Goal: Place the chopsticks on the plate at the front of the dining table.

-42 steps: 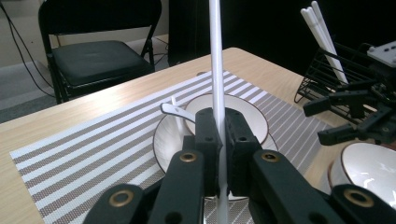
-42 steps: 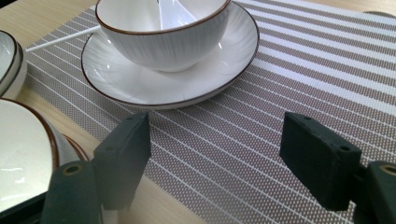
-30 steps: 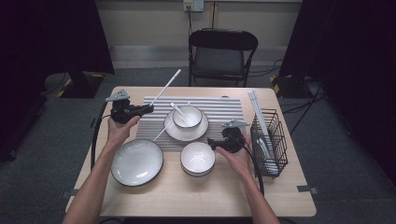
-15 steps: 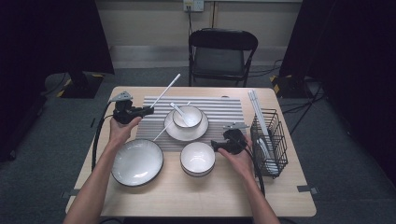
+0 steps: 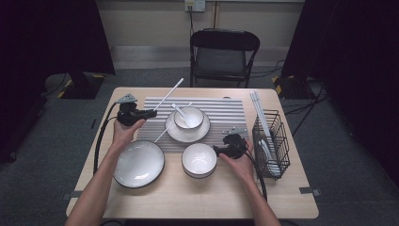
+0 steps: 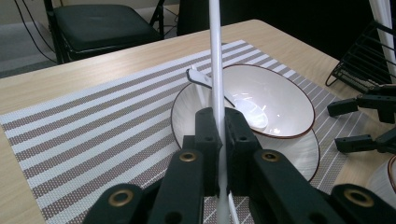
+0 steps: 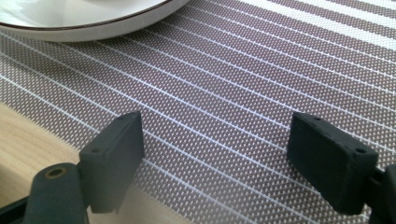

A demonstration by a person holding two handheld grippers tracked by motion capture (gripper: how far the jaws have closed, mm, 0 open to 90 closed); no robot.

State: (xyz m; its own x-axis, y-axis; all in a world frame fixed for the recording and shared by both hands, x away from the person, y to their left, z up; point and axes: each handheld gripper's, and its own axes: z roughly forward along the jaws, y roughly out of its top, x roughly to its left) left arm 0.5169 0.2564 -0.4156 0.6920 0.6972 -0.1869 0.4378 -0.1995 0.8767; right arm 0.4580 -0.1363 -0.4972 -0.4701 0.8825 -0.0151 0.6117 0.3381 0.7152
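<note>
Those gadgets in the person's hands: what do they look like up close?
Both are black. The left gripper has a grey three-cornered plate on top and a thick black cable looping off the table edge. The right gripper trails a black cable too. Each ends in two blocky black jaws with small screw holes and brass-coloured rivets at the joints. The forearms are bare, no sleeves.

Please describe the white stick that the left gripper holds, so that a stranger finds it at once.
On the striped mat, look left of the plate bearing a bowl. The white stick slants there, clamped in the left gripper. Unlike the short spoon, it is long, thin and straight.
</note>
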